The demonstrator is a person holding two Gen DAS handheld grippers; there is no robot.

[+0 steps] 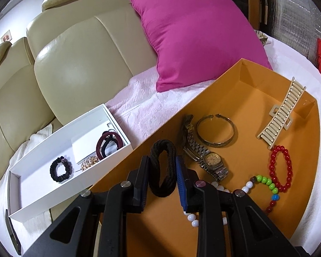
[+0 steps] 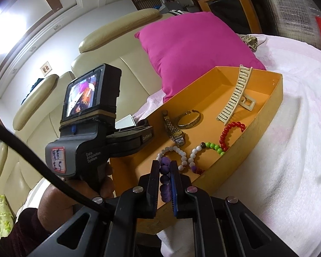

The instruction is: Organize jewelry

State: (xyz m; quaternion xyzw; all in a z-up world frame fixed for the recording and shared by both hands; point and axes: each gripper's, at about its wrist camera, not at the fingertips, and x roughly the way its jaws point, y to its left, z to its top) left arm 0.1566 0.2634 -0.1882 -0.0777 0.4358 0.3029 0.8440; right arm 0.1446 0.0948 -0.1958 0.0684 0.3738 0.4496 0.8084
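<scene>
My left gripper [image 1: 161,159] is shut on a thick dark hair tie [image 1: 162,169], held upright over the near left corner of the orange tray [image 1: 241,81]. In the tray lie a steel watch [image 1: 205,158], a brass bangle [image 1: 216,131], a cream claw clip [image 1: 280,115], a red bead bracelet [image 1: 280,169] and a mixed bead string [image 1: 265,182]. In the right wrist view my right gripper [image 2: 164,163] is shut on the purple beads [image 2: 165,180] of that bead string [image 2: 182,156], at the tray's [image 2: 265,115] near edge.
A white box [image 1: 32,194] left of the tray holds a black scrunchie [image 1: 61,169], a pearl brooch [image 1: 89,162] and dark hair ties [image 1: 109,145]. A magenta pillow [image 1: 194,32] leans on the cream sofa [image 1: 79,68] behind. White blanket [image 2: 289,150] covers the seat.
</scene>
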